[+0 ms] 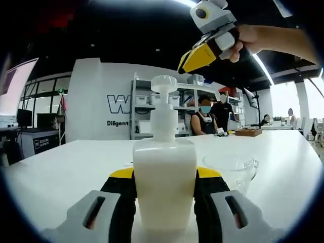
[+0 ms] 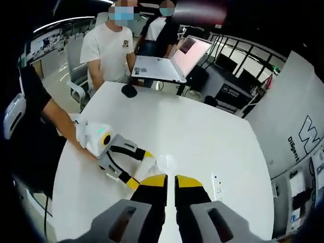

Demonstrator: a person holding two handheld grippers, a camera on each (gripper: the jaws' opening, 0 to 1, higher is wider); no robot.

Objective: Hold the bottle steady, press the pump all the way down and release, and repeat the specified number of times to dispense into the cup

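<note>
White bottle [image 1: 164, 182] stands upright on the table [image 1: 66, 162], clamped between the left gripper [image 1: 164, 200] jaws, cup [image 1: 230, 169] just right. The right gripper [image 2: 170, 185], jaws nearly closed and empty, hangs above the pump [image 1: 164, 84]; pressing means straight down.

I see the bottle [image 1: 164, 177], milky white and upright on the bench [image 1: 61, 167], its pump [image 1: 164, 83] raised. The clear glass cup [image 1: 232, 169] stands just beside it at three o'clock.
</note>
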